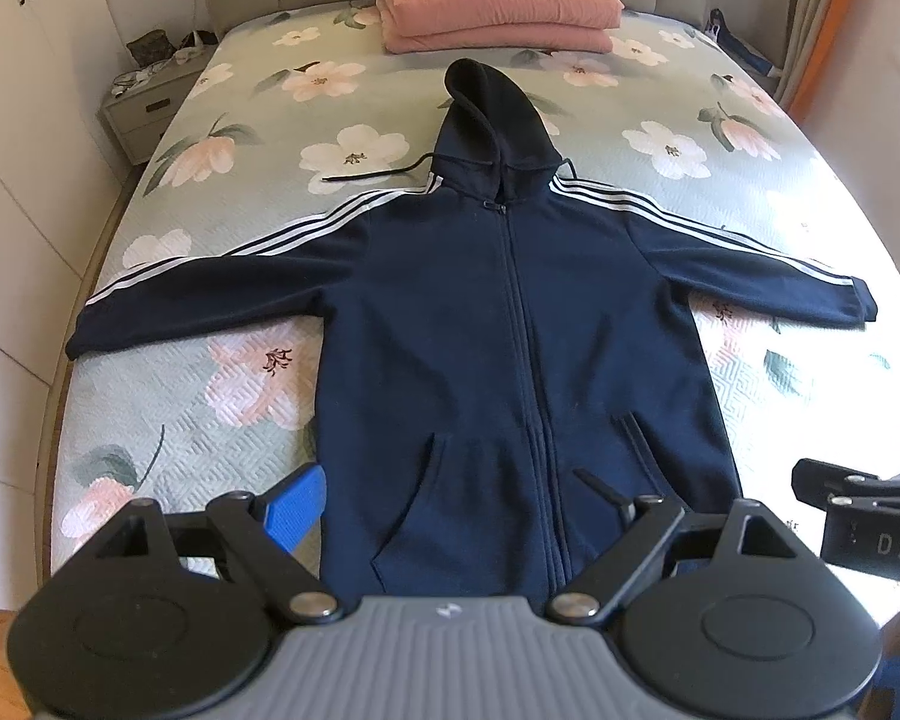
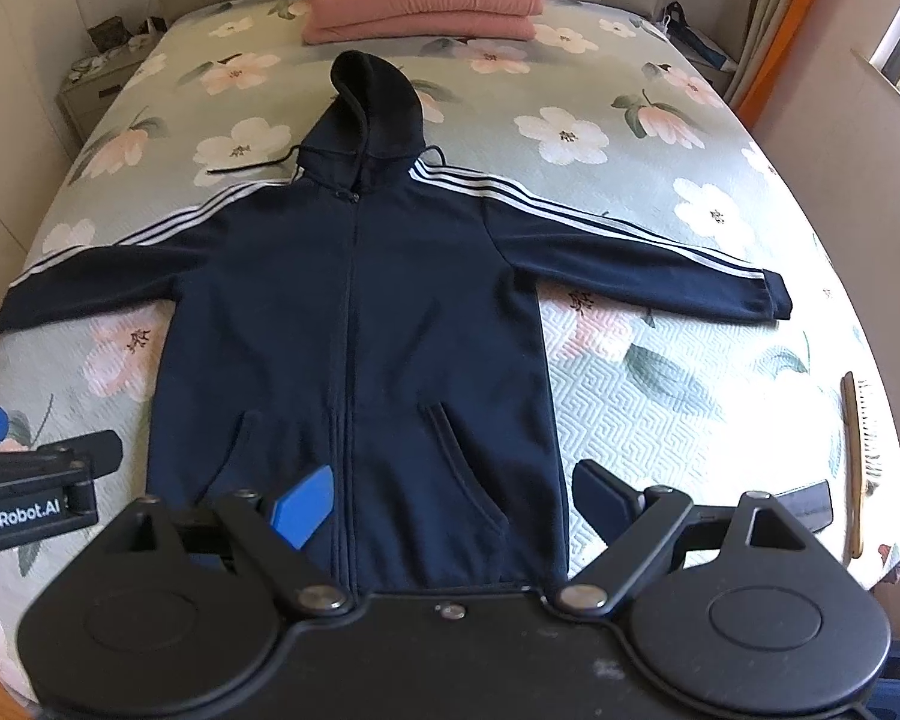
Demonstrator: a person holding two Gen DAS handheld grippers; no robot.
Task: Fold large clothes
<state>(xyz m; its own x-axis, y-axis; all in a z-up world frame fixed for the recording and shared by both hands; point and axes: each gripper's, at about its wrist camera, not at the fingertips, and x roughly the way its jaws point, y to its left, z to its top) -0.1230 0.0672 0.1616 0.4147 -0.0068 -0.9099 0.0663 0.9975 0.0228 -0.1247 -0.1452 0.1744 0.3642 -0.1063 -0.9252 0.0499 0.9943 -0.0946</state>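
Navy hoodie (image 1: 498, 324) lies flat on the bed (image 1: 168, 420), zipped, sleeves out wide, hood toward the pink blanket (image 1: 492, 0). Thick fleece by the look: soft, floppy, some weight, likely to sag, so pinch a cuff or shoulder seam. Left tool (image 1: 450, 510) and right tool (image 2: 456, 504) hover level over the hem, both spread, holding nothing.

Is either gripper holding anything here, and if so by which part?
Nothing is held. The left gripper and right gripper are both open above the hoodie's bottom hem.
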